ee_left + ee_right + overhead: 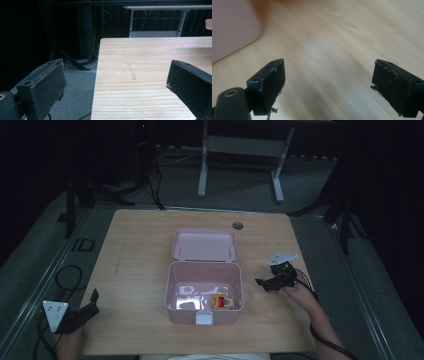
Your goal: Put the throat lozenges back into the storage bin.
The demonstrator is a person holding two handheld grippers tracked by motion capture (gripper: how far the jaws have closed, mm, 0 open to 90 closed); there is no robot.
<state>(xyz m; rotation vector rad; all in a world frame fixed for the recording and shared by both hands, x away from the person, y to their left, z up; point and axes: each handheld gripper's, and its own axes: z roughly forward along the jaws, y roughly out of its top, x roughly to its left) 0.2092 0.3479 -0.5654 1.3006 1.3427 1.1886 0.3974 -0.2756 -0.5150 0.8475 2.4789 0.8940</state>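
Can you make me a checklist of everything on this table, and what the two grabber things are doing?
Surface: wooden table, with a faint streak near the left side and a small round hole at the far edge.
Job's things: pink box in the middle, lid open and tipped back; a small red and yellow packet lies inside, front right.
Clutter: nothing seen.
Grippers: left gripper open, holding nothing, at the table's near left corner; right gripper open, holding nothing, just right of the box.
Cables: a black cable loops on the floor by the left gripper.
Surroundings: dark room, grey floor, a white table frame behind.
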